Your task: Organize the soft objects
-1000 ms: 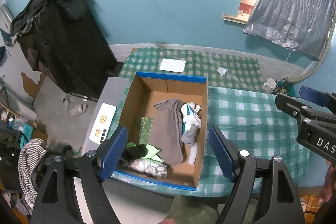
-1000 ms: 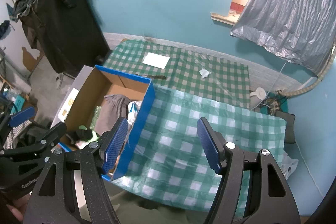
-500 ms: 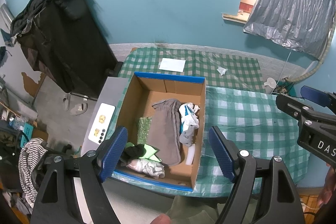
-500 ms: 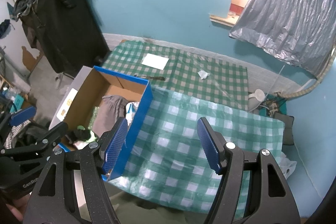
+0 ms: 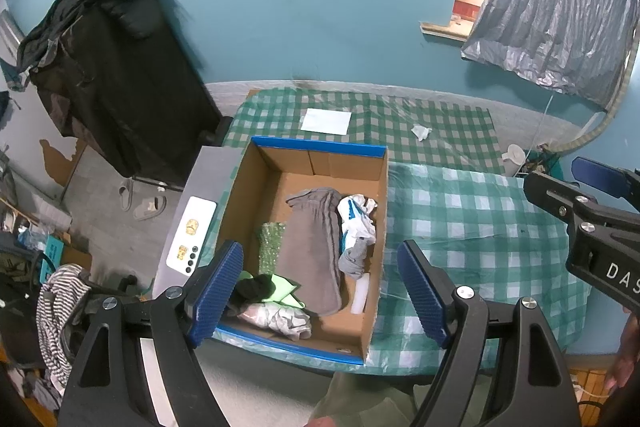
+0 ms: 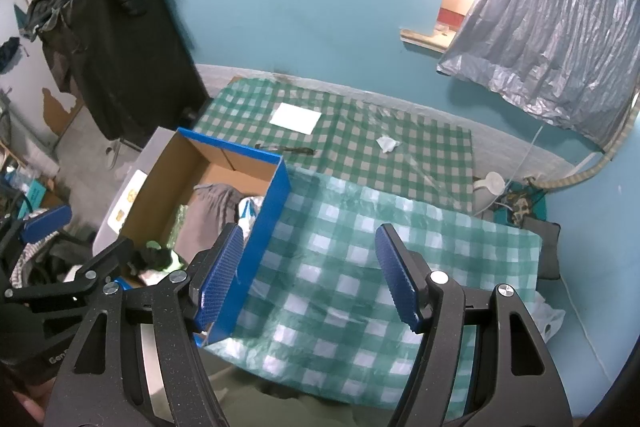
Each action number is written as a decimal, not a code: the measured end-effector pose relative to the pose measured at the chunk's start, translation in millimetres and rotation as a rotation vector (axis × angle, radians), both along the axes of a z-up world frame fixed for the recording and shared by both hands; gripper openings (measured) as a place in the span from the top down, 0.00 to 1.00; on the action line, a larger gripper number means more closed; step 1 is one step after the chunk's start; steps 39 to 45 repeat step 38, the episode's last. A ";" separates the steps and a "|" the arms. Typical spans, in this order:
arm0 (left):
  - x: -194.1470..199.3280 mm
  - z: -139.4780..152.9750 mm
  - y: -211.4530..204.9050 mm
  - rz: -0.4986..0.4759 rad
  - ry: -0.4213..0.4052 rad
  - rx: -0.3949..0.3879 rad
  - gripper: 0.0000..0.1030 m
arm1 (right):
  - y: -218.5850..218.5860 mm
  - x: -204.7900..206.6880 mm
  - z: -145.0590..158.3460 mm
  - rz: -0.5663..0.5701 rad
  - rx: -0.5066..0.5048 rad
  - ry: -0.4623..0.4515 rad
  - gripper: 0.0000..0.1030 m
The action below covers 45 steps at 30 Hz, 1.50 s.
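Observation:
A blue-rimmed cardboard box point(image 5: 320, 146) stands on the left end of the green checked table point(image 5: 472, 227); it also shows in the right wrist view point(image 6: 276, 195). Inside lie a grey towel point(image 5: 310, 247), a white and blue cloth point(image 5: 356, 223), a green mesh piece point(image 5: 270, 241), a black sock point(image 5: 252, 287), a lime cloth point(image 5: 286, 289) and a crumpled grey cloth point(image 5: 280, 319). My left gripper point(image 5: 320, 291) is open and empty, high above the box's near end. My right gripper point(image 6: 310, 277) is open and empty, high above the tablecloth point(image 6: 380, 267) right of the box.
A second checked cloth lies on the floor behind, with a white paper point(image 5: 326, 121) and a crumpled tissue point(image 5: 420, 131). A black draped rack point(image 5: 112, 75) stands at left. A grey appliance point(image 5: 192, 223) sits beside the box. A silver curtain point(image 5: 556, 11) hangs at right.
Both grippers have risen and pulled back slightly, so the box and table look a little smaller and farther. Both stay open and empty. The box contents have not moved.

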<state>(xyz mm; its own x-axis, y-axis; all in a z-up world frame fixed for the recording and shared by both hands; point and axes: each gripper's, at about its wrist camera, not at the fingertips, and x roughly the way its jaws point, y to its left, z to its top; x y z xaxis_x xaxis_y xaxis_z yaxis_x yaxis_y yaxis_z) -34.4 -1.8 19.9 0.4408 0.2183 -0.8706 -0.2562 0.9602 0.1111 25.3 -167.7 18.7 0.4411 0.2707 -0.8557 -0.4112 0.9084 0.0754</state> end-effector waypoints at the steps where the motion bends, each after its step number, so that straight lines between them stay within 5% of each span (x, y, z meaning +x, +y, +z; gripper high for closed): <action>1: 0.1 -0.1 0.6 0.001 0.000 -0.001 0.21 | -0.1 0.0 0.0 0.000 0.000 0.000 0.34; 45: 7.8 -7.5 1.2 0.011 0.021 -0.009 0.21 | -2.3 9.6 -5.0 -0.007 0.000 0.011 0.34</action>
